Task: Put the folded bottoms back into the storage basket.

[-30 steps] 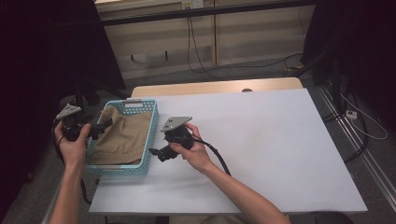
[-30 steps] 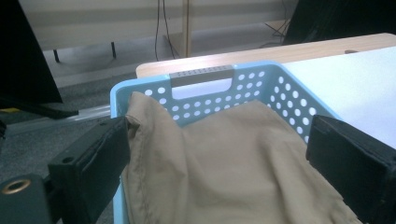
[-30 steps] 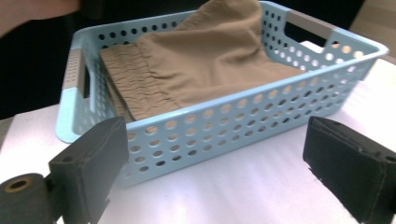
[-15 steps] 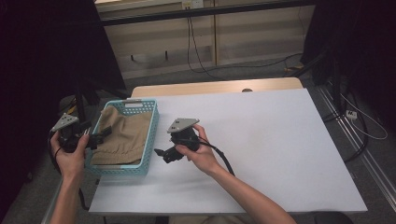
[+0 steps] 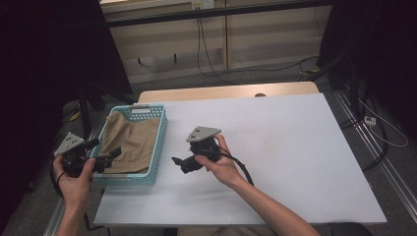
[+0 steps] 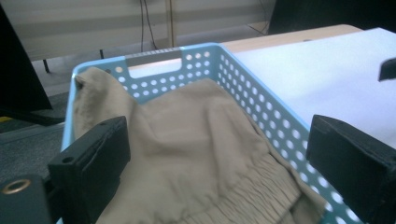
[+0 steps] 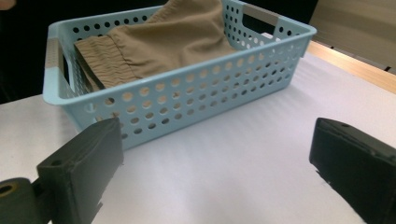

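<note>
A light blue perforated basket point(image 5: 160, 142) stands at the left of the white table point(image 5: 275, 147). A tan garment point(image 5: 130, 140) with an elastic waistband lies crumpled inside it point(image 6: 196, 154) point(image 7: 159, 42). My left gripper point(image 5: 110, 156) hovers at the basket's near left corner, open, its jaws spread over the garment with nothing between them. My right gripper point(image 5: 179, 164) is held just above the table to the right of the basket point(image 7: 187, 100), open and empty, pointing at the basket's side wall.
Dark curtains flank the table on both sides. Cables point(image 5: 206, 54) run across the floor beyond the table's wooden far edge point(image 5: 226, 92). A cable point(image 5: 243, 169) trails from the right gripper over the forearm. White tabletop stretches to the right.
The left gripper has drawn back toward the near left, off the garment, which stays in the basket. The right gripper has shifted slightly right, away from the basket.
</note>
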`<state>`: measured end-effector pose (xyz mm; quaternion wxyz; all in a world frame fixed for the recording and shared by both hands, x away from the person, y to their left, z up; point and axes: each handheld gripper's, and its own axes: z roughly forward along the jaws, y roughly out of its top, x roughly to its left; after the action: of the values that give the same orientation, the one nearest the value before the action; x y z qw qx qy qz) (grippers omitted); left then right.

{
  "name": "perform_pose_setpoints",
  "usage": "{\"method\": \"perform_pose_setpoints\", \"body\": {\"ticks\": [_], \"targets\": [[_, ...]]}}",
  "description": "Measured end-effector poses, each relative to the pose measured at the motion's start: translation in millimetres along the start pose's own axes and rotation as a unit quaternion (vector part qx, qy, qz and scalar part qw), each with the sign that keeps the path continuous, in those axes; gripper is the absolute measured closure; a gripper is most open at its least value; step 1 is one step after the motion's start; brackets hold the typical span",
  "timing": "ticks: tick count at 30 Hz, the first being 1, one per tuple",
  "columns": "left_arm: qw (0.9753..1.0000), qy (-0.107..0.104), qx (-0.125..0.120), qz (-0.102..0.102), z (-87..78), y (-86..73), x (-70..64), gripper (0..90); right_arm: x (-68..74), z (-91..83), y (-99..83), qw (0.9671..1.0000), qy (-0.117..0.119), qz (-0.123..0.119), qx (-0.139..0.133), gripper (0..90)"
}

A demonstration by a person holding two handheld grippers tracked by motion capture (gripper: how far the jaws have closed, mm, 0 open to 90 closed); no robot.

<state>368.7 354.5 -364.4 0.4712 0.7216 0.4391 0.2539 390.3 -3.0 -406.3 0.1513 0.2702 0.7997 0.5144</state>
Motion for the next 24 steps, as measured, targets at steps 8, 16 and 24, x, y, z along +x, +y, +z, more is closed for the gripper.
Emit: {"method": "perform_pose_setpoints", "body": {"ticks": [8,16,24], "targets": [[0.9998,-0.012,0.009,0.016,-7.8,-7.8,-23.7,6.5,-1.6,-9.7,-8.8,0.9999,-0.008,0.008,0.001,4.3],[0.9990,-0.032,0.018,0.024,-0.8,-12.6,-45.8,6.5,-2.3,-21.8,-13.5,0.9998,-0.018,-0.004,0.008,4.7],[0.9974,-0.061,0.025,0.030,13.3,-10.4,-66.2,6.5,-10.5,-36.2,-22.9,0.9994,-0.033,0.003,0.010,5.0]]}}
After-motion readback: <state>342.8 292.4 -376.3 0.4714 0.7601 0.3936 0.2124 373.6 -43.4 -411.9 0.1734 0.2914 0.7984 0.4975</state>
